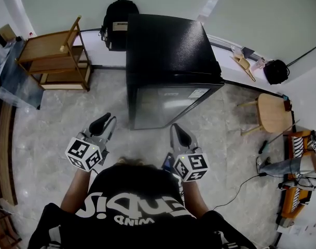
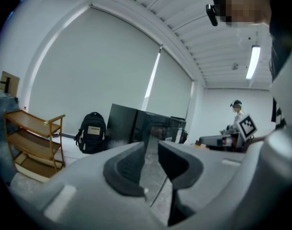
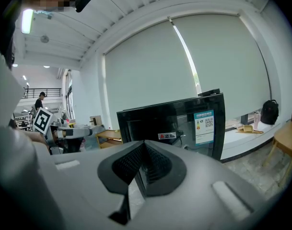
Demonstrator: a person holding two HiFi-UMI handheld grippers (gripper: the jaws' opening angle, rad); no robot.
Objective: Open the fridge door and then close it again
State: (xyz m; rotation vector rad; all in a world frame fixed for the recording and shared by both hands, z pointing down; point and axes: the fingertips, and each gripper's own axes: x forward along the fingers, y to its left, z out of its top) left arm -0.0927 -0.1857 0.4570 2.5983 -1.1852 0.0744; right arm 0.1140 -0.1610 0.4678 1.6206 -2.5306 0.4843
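A black mini fridge (image 1: 168, 51) stands on the pale floor in front of me, its glossy door (image 1: 170, 105) shut and facing me. It also shows in the left gripper view as the fridge (image 2: 131, 123) and in the right gripper view as the fridge (image 3: 184, 123), there with an energy label on the door. Both grippers hang in the air short of the door and touch nothing. My left gripper (image 1: 107, 119) (image 2: 152, 145) is near the door's left edge, with a narrow gap between its pads and nothing in it. My right gripper (image 1: 177, 128) (image 3: 145, 145) has its pads together at the tip.
A wooden shelf cart (image 1: 54, 56) stands at the far left, and a black backpack (image 1: 119, 19) leans on the wall behind the fridge. A round wooden stool (image 1: 272, 113) and a black bag (image 1: 276, 71) are on the right. A cable (image 1: 241, 183) runs across the floor.
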